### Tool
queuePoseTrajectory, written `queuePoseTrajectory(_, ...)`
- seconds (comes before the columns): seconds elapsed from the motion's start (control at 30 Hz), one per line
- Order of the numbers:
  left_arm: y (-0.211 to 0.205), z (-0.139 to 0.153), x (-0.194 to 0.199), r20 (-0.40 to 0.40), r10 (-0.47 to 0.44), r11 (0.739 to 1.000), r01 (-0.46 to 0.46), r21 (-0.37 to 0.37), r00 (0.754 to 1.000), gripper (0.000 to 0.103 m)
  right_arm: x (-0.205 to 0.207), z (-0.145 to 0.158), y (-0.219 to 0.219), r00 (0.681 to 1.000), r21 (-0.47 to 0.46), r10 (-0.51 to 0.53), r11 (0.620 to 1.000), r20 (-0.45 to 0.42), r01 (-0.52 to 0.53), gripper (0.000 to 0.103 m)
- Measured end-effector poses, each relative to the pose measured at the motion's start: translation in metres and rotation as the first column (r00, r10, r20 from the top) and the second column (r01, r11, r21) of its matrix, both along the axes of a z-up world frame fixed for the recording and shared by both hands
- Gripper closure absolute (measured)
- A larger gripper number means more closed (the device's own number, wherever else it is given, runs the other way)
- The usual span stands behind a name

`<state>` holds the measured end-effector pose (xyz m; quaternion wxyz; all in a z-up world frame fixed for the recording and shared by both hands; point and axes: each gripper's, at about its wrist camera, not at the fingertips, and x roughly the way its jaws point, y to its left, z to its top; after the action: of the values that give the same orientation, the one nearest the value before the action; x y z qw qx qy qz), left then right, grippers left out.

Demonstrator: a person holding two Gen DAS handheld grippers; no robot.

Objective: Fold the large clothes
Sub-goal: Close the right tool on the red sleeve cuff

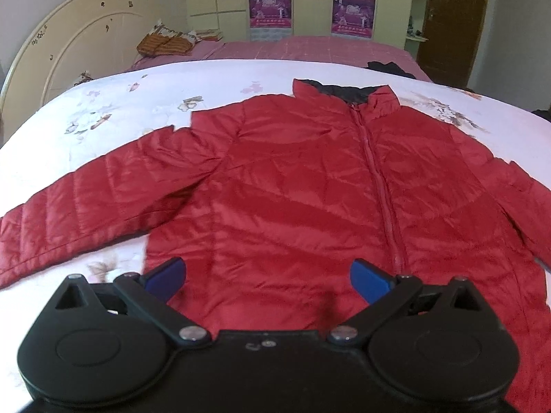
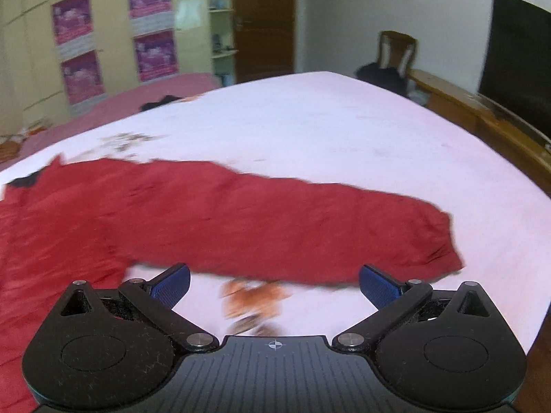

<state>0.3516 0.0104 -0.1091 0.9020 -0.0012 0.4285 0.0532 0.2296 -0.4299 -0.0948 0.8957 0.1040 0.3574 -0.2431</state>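
Nearest to us, our left gripper (image 1: 268, 277) hangs over the lower hem of the red puffer jacket (image 1: 292, 186), its blue-padded fingers (image 1: 165, 277) spread wide with nothing between them. Our right gripper (image 2: 274, 285) is likewise released, its fingers (image 2: 378, 287) apart above bare bedsheet (image 2: 327, 130), just short of the jacket's right sleeve (image 2: 327, 227). A blurred orange flower print (image 2: 255, 297) on the sheet sits between those fingers. The jacket lies flat and front up on the white floral sheet, zipper (image 1: 377, 179) closed and running up to the raised collar (image 1: 344, 94), where dark lining shows. In the left wrist view, its left sleeve (image 1: 79, 213) stretches out and down toward the near edge of the bed; in the right wrist view the other sleeve extends sideways, cuff near the bed's right side. Beyond the white sheet we see a pink bedspread (image 1: 310, 48) with a dark garment (image 1: 389, 69) lying on it and pillows (image 1: 165, 43) by the cream headboard (image 1: 69, 41). Farthest off stand cream wardrobe doors bearing purple posters (image 1: 270, 5), a brown door (image 2: 263, 17), a wooden chair (image 2: 396, 51) and a dark screen (image 2: 516, 62).
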Motion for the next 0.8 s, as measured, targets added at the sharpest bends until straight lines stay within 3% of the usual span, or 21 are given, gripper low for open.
queuePoseTrajectory(0.23,-0.027,-0.018,0.025,-0.012,-0.001,1.0,0.001,0.015,1.0,0.003,0.003,-0.018,-0.069,0.992,-0.012,-0.122,0.993,-0.036,0.121,0.0)
queuePoseTrajectory(0.43,-0.038,-0.03,0.044,-0.029,0.006,1.0,-0.006,0.031,1.0,0.005,0.0,-0.036,-0.119,0.964,-0.036,-0.257,0.966,-0.067,0.255,0.0)
queuePoseTrajectory(0.53,-0.039,-0.032,0.048,-0.032,0.019,0.999,-0.018,0.034,0.999,0.005,-0.004,-0.047,-0.14,0.949,0.005,-0.306,0.952,-0.078,0.307,0.0)
queuePoseTrajectory(0.67,-0.04,-0.031,0.049,-0.027,0.011,0.999,-0.01,0.033,1.0,0.007,-0.012,-0.055,-0.149,0.948,0.145,-0.316,0.937,-0.032,0.318,0.001)
queuePoseTrajectory(0.7,-0.041,-0.03,0.049,-0.028,0.009,0.999,-0.008,0.034,1.0,0.008,-0.013,-0.054,-0.148,0.95,0.149,-0.311,0.939,-0.018,0.31,0.004)
queuePoseTrajectory(0.73,-0.04,-0.03,0.05,-0.029,0.006,0.999,-0.005,0.034,1.0,0.008,-0.016,-0.052,-0.145,0.954,0.156,-0.301,0.942,0.004,0.297,0.03)
queuePoseTrajectory(0.8,-0.04,-0.028,0.05,-0.024,0.0,1.0,0.001,0.025,1.0,0.01,-0.018,-0.046,-0.141,0.959,0.162,-0.282,0.948,0.035,0.273,0.053)
